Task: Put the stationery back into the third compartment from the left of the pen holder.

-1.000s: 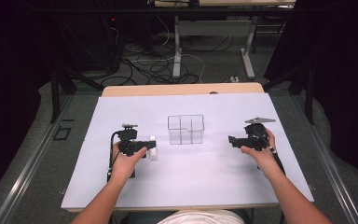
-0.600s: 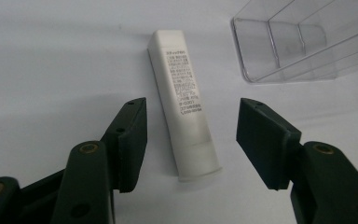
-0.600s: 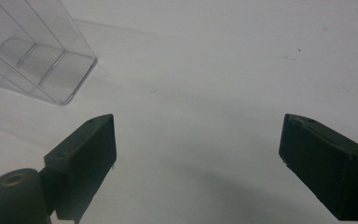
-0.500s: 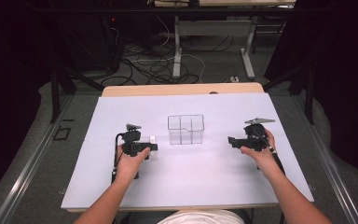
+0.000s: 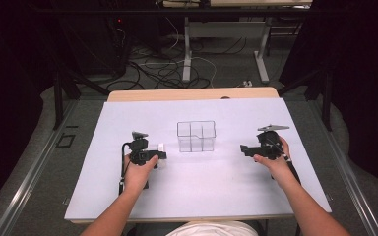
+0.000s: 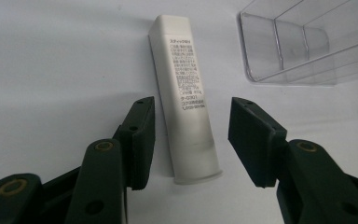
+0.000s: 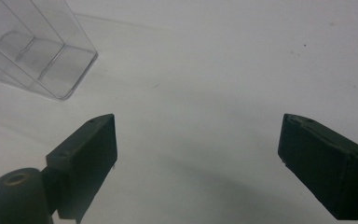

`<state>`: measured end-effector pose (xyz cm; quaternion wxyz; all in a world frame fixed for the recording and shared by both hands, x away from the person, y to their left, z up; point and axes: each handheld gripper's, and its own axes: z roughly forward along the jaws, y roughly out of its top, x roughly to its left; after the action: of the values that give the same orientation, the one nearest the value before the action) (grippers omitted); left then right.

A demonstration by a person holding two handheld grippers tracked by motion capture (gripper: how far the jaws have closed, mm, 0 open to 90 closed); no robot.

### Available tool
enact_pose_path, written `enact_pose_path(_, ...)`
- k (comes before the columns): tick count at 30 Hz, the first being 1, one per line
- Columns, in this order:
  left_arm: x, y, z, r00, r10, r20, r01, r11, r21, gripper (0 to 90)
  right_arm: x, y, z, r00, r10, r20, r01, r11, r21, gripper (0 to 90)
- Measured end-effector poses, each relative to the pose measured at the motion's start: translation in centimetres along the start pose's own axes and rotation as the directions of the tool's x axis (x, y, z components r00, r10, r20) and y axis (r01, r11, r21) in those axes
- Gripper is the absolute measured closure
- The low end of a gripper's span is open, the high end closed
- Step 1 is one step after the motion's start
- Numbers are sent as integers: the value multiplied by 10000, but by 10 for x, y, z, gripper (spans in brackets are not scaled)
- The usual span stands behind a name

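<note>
White plastic stick tube [image 6: 186, 98], light, stiff, slippery, lies between my closing left hand-held gripper [image 6: 191, 140] jaws, not yet clamped; grip mid-body, clear organizer [image 6: 289, 42] at 1 o'clock.

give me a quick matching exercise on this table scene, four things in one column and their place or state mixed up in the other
Things:
1. white tube
2. clear divided box
3. left gripper
4. right gripper

States:
A. jaws wide apart over bare table
B. lying flat on the table
C. standing at mid-table with nothing in it
D. jaws either side of the tube, closing in

Pairs: 1-B, 2-C, 3-D, 4-A
</note>
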<state>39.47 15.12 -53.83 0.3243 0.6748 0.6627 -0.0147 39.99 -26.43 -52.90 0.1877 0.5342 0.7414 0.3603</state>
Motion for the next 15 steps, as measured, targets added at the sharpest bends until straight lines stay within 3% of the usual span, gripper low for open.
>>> enact_pose_path(15,-8,-6,3,9992,-51,-394,63,9996,286,560,0,-1,0,10000,70,-65,-69,9999,146,118)
